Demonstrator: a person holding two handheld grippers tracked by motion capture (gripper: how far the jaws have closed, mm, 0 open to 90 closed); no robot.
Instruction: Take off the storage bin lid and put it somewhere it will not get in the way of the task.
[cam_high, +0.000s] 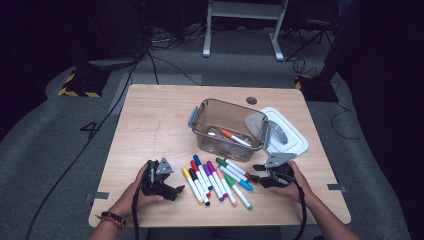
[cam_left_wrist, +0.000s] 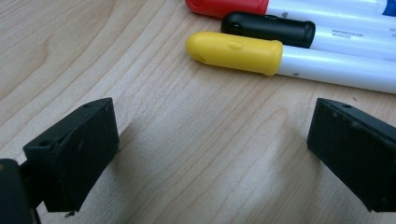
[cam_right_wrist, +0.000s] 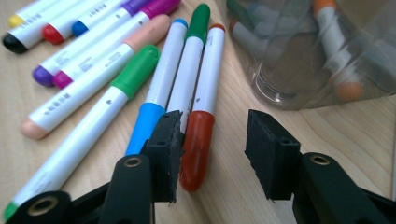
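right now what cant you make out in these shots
- Print on the yellow marker: too small in the left gripper view, and the right edge cuts its barrel.
- Markers inside the clear bin: blurred by its wall in the right gripper view.
- White lid: partly hidden behind the bin in the high view.
- Red-brown marker: the right claw partly covers its cap.
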